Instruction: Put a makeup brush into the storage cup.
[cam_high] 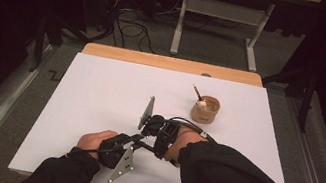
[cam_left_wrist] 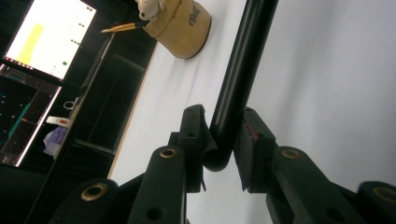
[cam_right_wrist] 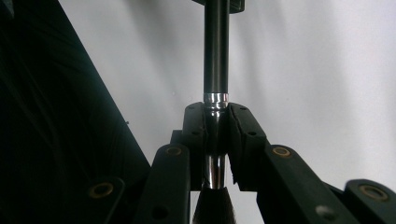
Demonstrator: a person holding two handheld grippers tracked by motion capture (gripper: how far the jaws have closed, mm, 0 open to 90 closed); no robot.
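A black brush [cam_right_wrist: 216, 56] with a round handle and a silver ferrule [cam_right_wrist: 215, 97] is held level over the white board between both grippers. My right gripper [cam_right_wrist: 216, 108] is shut on the ferrule, with dark bristles showing below its pads. The left gripper [cam_left_wrist: 222, 112] has the rounded end of the brush handle [cam_left_wrist: 238, 70] between its pads, and both pads touch it. In the high view the left gripper [cam_high: 137, 144] and the right gripper [cam_high: 150, 129] meet near the board's front middle.
A tan cup [cam_high: 205, 109] holding a pencil and a small white object stands on the white board [cam_high: 100, 90], right of centre; the same cup [cam_left_wrist: 180, 28] shows in the left gripper view. The wooden table edge [cam_high: 171, 63] lies behind. A lit monitor [cam_left_wrist: 46, 32] stands beyond the table.
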